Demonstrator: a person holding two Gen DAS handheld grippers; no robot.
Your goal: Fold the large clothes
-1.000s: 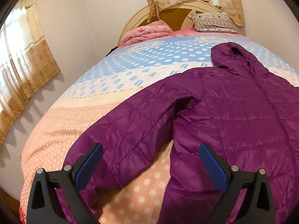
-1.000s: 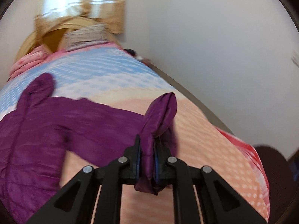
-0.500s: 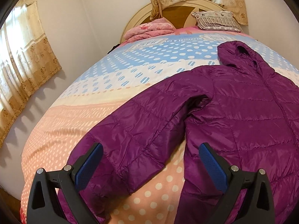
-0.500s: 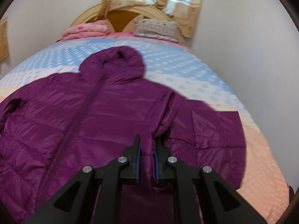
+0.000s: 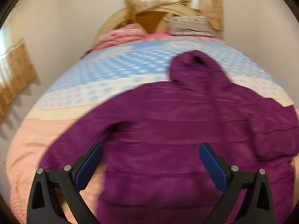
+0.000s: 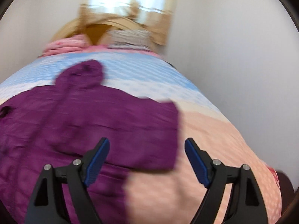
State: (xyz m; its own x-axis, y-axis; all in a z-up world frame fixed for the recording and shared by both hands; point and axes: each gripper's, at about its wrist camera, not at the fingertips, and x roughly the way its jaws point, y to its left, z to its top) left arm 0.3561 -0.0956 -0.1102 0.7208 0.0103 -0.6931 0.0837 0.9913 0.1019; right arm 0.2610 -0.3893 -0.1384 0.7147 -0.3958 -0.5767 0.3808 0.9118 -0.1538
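Observation:
A purple hooded puffer jacket (image 5: 177,130) lies flat on the bed, hood toward the headboard. Its right sleeve (image 6: 149,130) is folded in across the body; it also shows at the right of the left wrist view (image 5: 271,130). The left sleeve (image 5: 78,145) lies out to the lower left. My left gripper (image 5: 150,166) is open and empty above the jacket's lower body. My right gripper (image 6: 147,160) is open and empty above the folded sleeve's end. Both views are motion-blurred.
The bed (image 5: 112,71) has a blue, cream and peach dotted cover. A pink folded blanket (image 5: 121,35) and a pillow (image 5: 188,25) lie by the curved headboard. Walls stand close on both sides (image 6: 233,56). Curtains (image 5: 15,74) hang at left and behind the headboard.
My right gripper has opened and let go of the right sleeve, which now lies folded over the jacket body. My left gripper has swung right, over the jacket's middle.

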